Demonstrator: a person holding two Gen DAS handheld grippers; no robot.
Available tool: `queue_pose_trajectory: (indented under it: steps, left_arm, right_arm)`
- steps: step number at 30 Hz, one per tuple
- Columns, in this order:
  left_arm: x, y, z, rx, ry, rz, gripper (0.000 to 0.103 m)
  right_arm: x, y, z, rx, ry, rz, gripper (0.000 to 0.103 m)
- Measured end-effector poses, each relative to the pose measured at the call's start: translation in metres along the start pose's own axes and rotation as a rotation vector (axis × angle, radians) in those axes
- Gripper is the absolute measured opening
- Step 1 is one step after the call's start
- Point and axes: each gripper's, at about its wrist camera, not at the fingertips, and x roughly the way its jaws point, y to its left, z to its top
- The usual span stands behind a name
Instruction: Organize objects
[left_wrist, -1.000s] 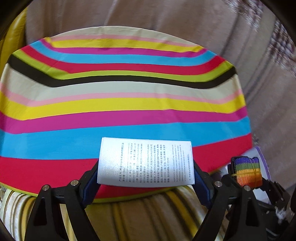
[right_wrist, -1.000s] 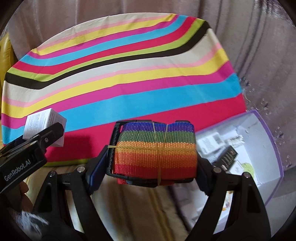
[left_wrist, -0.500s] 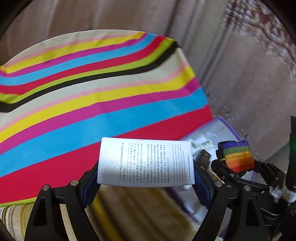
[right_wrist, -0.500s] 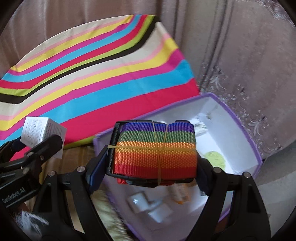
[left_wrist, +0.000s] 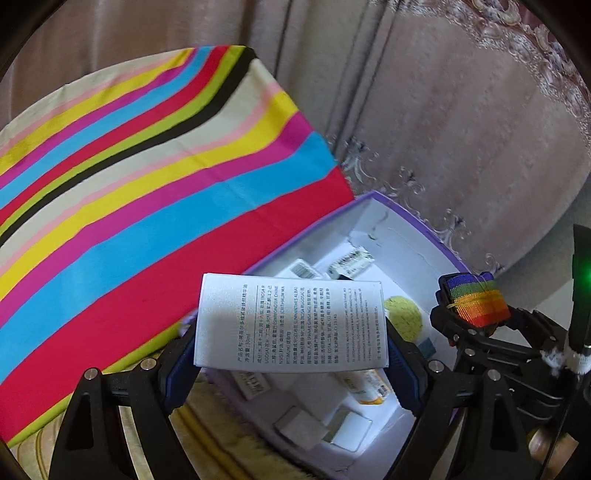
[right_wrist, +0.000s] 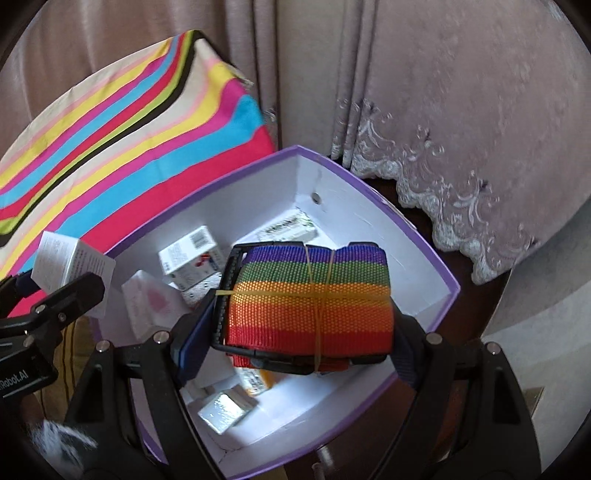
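My left gripper (left_wrist: 291, 339) is shut on a small white carton with printed text (left_wrist: 291, 321) and holds it above the near left edge of a purple-rimmed white box (left_wrist: 413, 221). My right gripper (right_wrist: 295, 332) is shut on a rolled rainbow strap bound with a rubber band (right_wrist: 310, 299) and holds it over the middle of the box (right_wrist: 424, 243). The strap also shows in the left wrist view (left_wrist: 476, 302), and the white carton in the right wrist view (right_wrist: 70, 262). Several small cartons (right_wrist: 192, 254) lie inside the box.
A bright striped cushion (left_wrist: 147, 206) lies left of the box. A beige curtain with lace trim (right_wrist: 443, 129) hangs behind. A yellow-green round item (left_wrist: 402, 317) and a silver packet (right_wrist: 225, 406) lie in the box. Yellowish fabric (left_wrist: 207, 424) is below.
Both grippers have swung right, from over the striped cushion to over the purple box. The box now fills the centre of the right view. Both holds are unchanged.
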Motion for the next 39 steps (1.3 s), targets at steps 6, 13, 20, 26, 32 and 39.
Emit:
queue_pose_trajectory:
  steps: [6, 13, 20, 26, 32, 39]
  left_arm:
    - [0.012, -0.013, 0.004, 0.032, 0.026, -0.035, 0.089]
    - [0.004, -0.004, -0.001, 0.011, 0.024, -0.062, 0.096]
    - [-0.026, -0.013, -0.027, 0.092, 0.010, -0.107, 0.103]
    - [-0.038, -0.020, -0.038, 0.125, -0.009, -0.100, 0.103]
    - [-0.037, -0.015, -0.036, 0.098, -0.008, -0.119, 0.103]
    - [-0.033, -0.016, -0.036, 0.101, 0.011, -0.116, 0.103]
  right_arm:
    - [0.005, -0.012, 0.000, 0.012, 0.013, -0.015, 0.084]
    - [-0.004, -0.011, 0.001, 0.007, -0.001, -0.003, 0.091]
    - [-0.030, -0.009, -0.017, 0.009, 0.000, 0.003, 0.091]
    - [-0.047, -0.010, -0.037, 0.035, 0.001, -0.002, 0.091]
    - [-0.046, -0.008, -0.039, 0.037, 0.002, -0.019, 0.091]
    - [-0.043, -0.006, -0.041, 0.028, 0.010, -0.021, 0.091]
